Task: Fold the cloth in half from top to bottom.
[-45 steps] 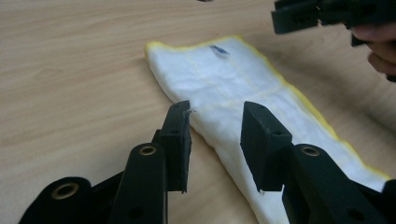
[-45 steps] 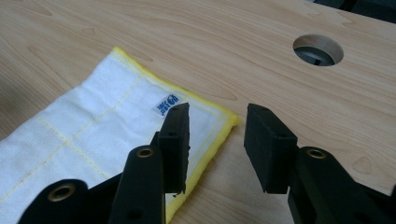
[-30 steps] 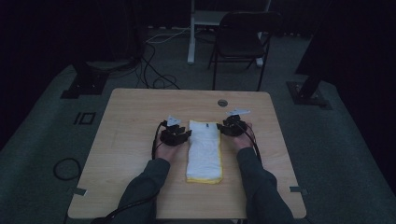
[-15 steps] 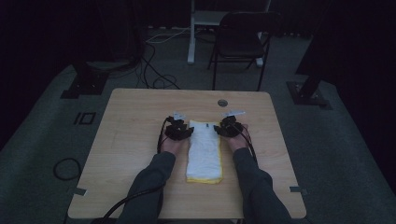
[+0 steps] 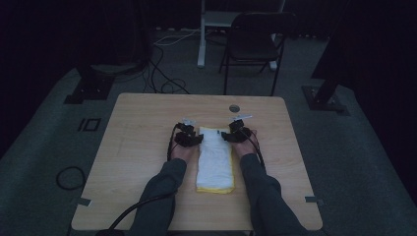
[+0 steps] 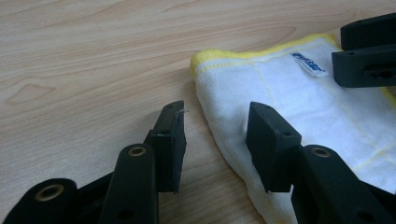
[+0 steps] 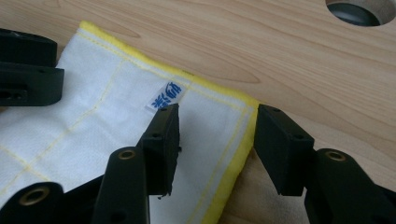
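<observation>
Currently I see the folded white cloth (image 5: pixel 215 160) with yellow trim lying lengthwise at the middle of the wooden table (image 5: pixel 137 132), between both forearms. My left gripper (image 6: pixel 215 135) straddles the cloth's far left edge; its jaws have just been opening, one over bare wood, one over fabric, pads pressing nothing. My right gripper (image 7: pixel 215 135) straddles the far right corner near the blue label (image 7: pixel 166 96); its jaws have just been opening wide, gripping nothing.
</observation>
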The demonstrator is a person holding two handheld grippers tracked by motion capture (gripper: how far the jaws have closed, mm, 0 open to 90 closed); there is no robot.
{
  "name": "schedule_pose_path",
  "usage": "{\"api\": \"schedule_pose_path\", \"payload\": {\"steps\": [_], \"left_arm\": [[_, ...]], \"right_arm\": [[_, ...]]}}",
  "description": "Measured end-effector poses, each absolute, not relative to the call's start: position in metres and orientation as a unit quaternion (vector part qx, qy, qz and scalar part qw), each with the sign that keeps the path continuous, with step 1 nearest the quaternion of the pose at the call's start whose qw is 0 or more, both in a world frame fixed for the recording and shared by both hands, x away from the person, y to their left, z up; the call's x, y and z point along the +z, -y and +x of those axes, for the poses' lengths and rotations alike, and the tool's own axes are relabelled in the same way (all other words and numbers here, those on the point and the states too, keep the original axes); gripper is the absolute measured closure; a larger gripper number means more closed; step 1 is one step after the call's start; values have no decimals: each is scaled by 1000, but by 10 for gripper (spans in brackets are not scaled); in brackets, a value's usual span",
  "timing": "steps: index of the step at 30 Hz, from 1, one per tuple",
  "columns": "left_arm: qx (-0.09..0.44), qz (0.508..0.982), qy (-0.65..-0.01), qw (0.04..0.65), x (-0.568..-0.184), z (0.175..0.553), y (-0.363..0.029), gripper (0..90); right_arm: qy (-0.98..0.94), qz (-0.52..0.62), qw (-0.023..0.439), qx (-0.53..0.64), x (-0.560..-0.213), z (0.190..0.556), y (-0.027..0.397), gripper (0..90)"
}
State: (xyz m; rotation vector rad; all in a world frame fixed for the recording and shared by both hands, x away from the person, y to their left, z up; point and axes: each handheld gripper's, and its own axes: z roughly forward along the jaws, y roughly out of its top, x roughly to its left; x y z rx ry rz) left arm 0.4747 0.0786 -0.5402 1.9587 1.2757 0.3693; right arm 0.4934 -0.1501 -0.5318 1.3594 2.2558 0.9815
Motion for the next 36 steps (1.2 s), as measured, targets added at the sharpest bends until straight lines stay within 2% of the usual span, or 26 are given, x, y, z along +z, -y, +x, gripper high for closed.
{"api": "schedule_pose_path", "payload": {"steps": [24, 29, 34, 36], "left_arm": [[133, 768, -506, 368, -537, 482, -77, 579], [125, 775, -501, 364, -536, 481, -70, 690], [114, 782, -497, 358, -535, 482, -68, 811], [112, 781, -497, 361, -536, 482, -68, 849]], "right_arm": [[-789, 490, 166, 331, -536, 497, 149, 474], [-794, 482, 161, 333, -535, 496, 147, 595], [-795, 484, 138, 340, -534, 496, 147, 774], [-792, 488, 124, 344, -534, 498, 148, 817]]}}
